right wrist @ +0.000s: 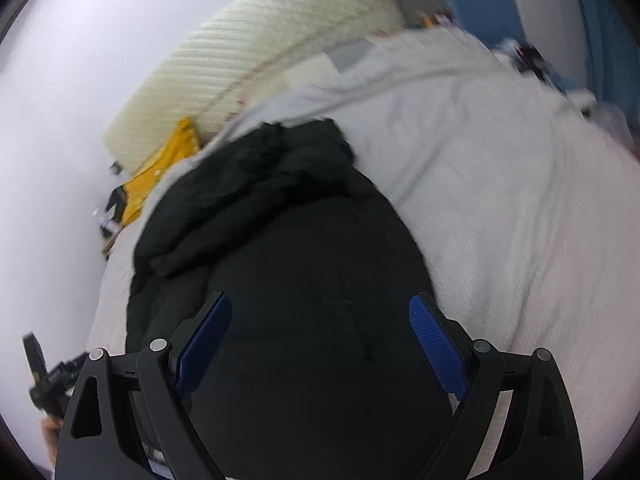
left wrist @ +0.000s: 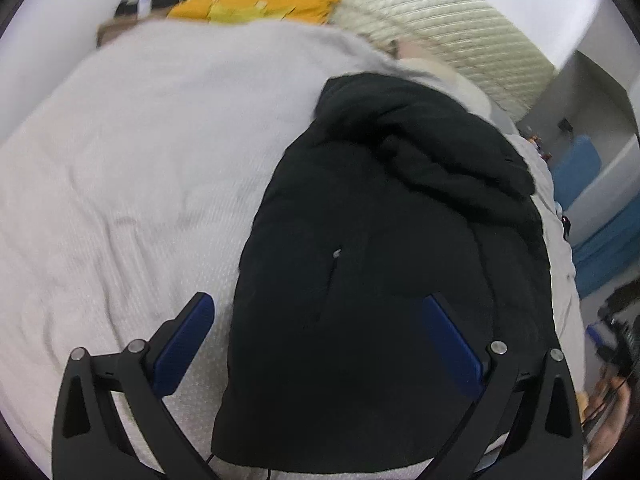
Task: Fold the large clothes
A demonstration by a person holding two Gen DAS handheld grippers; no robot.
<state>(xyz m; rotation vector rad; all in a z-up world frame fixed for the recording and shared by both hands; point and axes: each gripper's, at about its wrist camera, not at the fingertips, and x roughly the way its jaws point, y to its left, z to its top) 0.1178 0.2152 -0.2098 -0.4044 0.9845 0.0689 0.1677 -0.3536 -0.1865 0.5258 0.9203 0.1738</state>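
The black jacket (left wrist: 384, 264) lies on the white bedspread (left wrist: 120, 168), lengthwise away from both cameras. Its bunched upper end, with thick rolled folds, points toward the cream quilted headboard (left wrist: 452, 28). The near end of the garment is flat and smooth. A thin dark seam line with a small pale fleck at its top runs down this flat panel in the left wrist view.

Left gripper (left wrist: 320, 340): jaws spread wide, nothing held between them. Its left blue pad (left wrist: 184, 348) is over bare bedspread beside the jacket's left edge; its right blue pad (left wrist: 454, 344) is over the black fabric. Contact between pads and cloth cannot be determined.

Right gripper (right wrist: 320, 344): jaws likewise spread wide and holding nothing. Both fingers frame the near flat part of the black jacket (right wrist: 288, 300); the left pad (right wrist: 204, 348) is over black fabric, and the right pad (right wrist: 436, 348) is at the jacket's right edge, where the white bedspread (right wrist: 500, 184) begins.

A yellow cloth (left wrist: 256, 4) lies at the far end of the bed, against the headboard, well apart from the jacket. The same yellow cloth (right wrist: 160, 176) appears at the left of the jacket in the right wrist view, below the headboard (right wrist: 248, 56). Both views are motion-blurred, so fine fabric detail is unreadable
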